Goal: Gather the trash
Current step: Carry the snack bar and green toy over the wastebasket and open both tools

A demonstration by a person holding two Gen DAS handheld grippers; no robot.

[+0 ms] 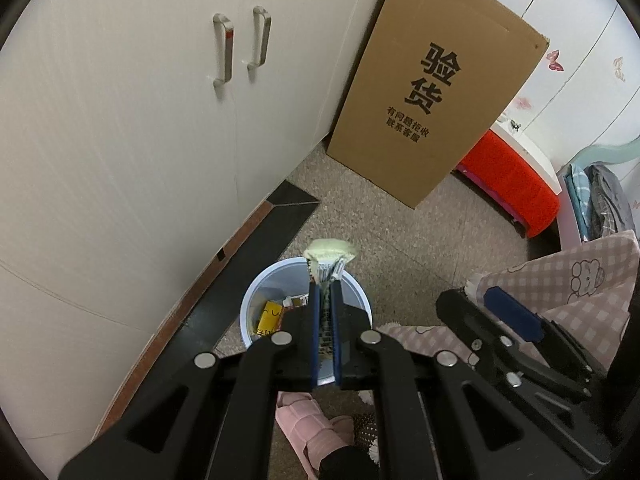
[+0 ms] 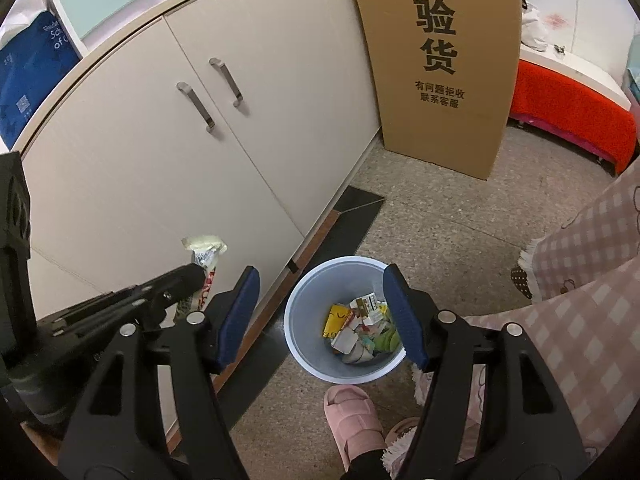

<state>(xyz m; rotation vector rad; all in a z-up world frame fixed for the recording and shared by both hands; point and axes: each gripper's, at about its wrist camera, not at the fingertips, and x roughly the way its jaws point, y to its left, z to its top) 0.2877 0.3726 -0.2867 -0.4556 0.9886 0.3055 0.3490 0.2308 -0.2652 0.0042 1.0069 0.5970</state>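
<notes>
Cabinet point(image 2: 168, 152): pale, two doors with metal handles, along the left of the scene; a dark skirting strip runs at its foot.
Box point(image 2: 440, 64): tall brown cardboard, black printed characters, standing on the far floor against the cabinet's end.
Stool point(image 2: 572, 112): red, low, far right beside the box.
Floor point(image 2: 440, 232): speckled stone, grey-brown.
Person: checked pink trousers point(image 2: 592, 320) at the right; a pink slipper point(image 2: 352, 420) near, just beside the bin.
Bin point(image 2: 308, 320): pale blue, round, open, on the floor close to the skirting; holds a yellow pack and a heap of small cartons and wrappers.
Right gripper point(image 2: 320, 312): above the bin, blue pads spread wide, nothing between them.
Left gripper point(image 1: 325, 292): pads pressed almost together, clamped on a wrapper.
Wrapper point(image 1: 330, 256): crumpled, pale top with printed paper below, sticking up past the fingertips, over the bin's far rim in the left wrist view; not in the bin.
</notes>
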